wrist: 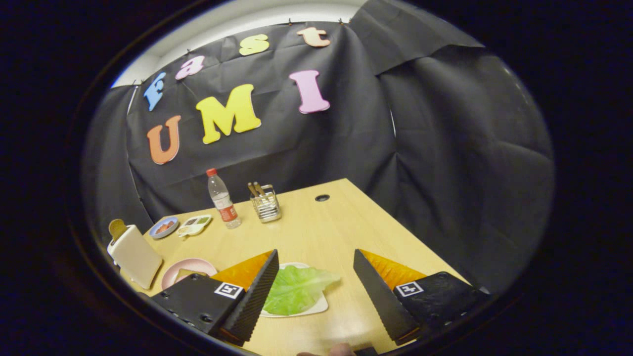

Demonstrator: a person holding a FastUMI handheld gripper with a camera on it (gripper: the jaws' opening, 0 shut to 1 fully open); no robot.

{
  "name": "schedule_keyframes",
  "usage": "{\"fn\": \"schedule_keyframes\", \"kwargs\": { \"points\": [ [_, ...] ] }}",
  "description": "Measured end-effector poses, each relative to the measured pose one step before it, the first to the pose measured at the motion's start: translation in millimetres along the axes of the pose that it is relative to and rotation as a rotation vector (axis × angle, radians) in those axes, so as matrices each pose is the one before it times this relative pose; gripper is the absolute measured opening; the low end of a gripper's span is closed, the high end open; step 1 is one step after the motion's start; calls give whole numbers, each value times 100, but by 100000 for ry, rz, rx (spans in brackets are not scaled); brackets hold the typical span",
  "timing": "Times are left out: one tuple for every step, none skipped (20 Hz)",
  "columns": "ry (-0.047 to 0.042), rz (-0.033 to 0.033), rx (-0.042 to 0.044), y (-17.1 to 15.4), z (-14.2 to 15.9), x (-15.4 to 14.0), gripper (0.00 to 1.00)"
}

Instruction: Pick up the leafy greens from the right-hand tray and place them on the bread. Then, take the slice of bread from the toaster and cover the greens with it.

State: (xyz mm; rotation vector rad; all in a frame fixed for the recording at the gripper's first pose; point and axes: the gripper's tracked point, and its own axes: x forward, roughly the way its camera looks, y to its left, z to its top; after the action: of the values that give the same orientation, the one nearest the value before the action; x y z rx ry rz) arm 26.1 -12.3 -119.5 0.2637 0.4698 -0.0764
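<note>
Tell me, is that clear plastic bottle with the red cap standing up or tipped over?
Upright: the clear plastic bottle with the red cap stands on the wooden table, cap on top, far beyond the open gripper.

Recording booth, black cloth walls, wooden table set with toaster, plates, water bottle

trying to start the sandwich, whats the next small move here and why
Probably ease the open gripper forward and a bit left, down over the leafy greens. They lie untouched on the white tray, partly behind one finger rather than centred between both.
</note>
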Motion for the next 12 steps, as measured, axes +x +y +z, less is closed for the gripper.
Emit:
{"fn": "schedule_keyframes", "kwargs": {
  "points": [
    [2969, 480, 3234, 143, -453, 384, 96],
    [3073, 481, 3471, 134, -512, 440, 96],
    [2745, 379, 4028, -3, -366, 475, 96],
    [3031, 355, 3948, -6, -430, 580, 96],
    [3048, 404, 4055, -94, -489, 346, 96],
    [2798, 498, 3577, -171, -578, 243, 96],
    [2247, -467, 3310, -264, -222, 218, 96],
    [1381, -692, 3395, -182, -179, 409, 96],
    [1094, -779, 3209, -212, -18, 355, 96],
    [1412, -769, 3079, -193, -237, 687, 96],
    [1397, -790, 3107, -403, -147, 646, 96],
    [1313, 26, 3324, -257, 3, 499, 96]
  ]
}}
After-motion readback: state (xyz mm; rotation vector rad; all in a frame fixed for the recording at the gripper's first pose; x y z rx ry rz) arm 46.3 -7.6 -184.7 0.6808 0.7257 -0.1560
